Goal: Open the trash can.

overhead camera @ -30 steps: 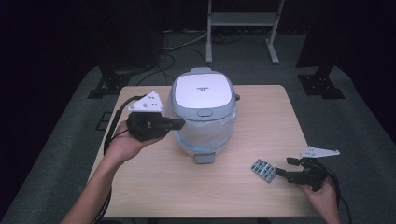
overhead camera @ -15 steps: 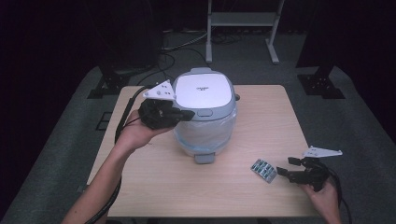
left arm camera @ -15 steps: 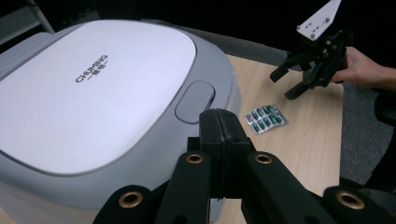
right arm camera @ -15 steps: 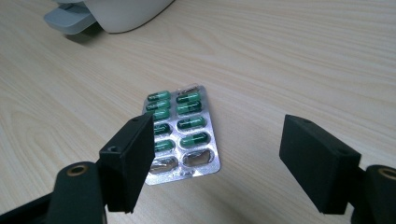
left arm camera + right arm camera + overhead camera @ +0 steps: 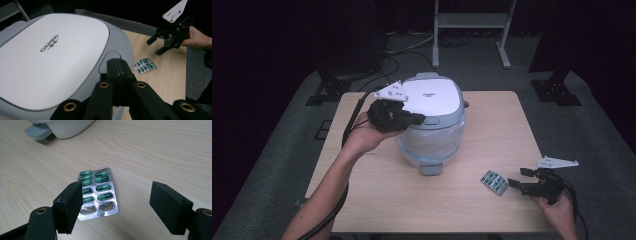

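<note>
Jaws of the left gripper [image 5: 119, 75] are pressed together, empty, over the lid button of the rice cooker [image 5: 432, 120] at mid-table; the right gripper [image 5: 116, 207] is held spread above the pill strip [image 5: 98, 192], not touching.

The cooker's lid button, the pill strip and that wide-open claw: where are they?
Lid button [image 5: 113, 58]: left gripper view, on its oval face.
Pill strip [image 5: 98, 192]: right gripper view, on the foil's middle.
Right claw [image 5: 115, 207]: right gripper view, midway between its tips.

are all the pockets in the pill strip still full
No, the two pockets at the near end of the pill strip are crushed and empty, while the rest hold green capsules.
</note>
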Motion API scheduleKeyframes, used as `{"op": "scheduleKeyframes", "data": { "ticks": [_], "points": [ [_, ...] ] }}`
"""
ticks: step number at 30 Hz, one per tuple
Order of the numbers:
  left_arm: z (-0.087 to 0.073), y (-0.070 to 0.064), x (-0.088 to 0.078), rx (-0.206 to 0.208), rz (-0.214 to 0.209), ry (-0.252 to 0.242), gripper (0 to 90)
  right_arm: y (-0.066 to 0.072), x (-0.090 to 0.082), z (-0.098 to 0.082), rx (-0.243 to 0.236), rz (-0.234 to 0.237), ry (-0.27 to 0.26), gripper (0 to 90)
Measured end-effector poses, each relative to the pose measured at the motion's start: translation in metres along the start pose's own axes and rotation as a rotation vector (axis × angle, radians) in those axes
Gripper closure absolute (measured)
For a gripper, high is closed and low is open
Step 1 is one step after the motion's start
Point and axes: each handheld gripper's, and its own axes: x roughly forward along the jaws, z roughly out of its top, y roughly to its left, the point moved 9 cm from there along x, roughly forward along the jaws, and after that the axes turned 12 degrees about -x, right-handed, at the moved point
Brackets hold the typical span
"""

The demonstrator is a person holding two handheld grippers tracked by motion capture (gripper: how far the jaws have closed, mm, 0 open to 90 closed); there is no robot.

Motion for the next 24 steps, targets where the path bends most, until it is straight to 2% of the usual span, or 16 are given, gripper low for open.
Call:
{"op": "scheduleKeyframes", "data": {
  "ticks": [10, 21, 24],
  "points": [
    [0.006, -0.001, 0.013, 0.017, -0.002, 0.025, 90.0, 0.0, 0.0, 0.0, -0.005, 0.001, -0.002, 25.2],
    [0.006, 0.001, 0.021, 0.012, -0.002, 0.035, 90.0, 0.0, -0.001, 0.001, -0.002, 0.0, -0.007, 25.2],
    [0.007, 0.001, 0.024, 0.021, -0.003, 0.041, 90.0, 0.0, -0.001, 0.0, -0.001, 0.0, -0.007, 25.2]
  ]
}}
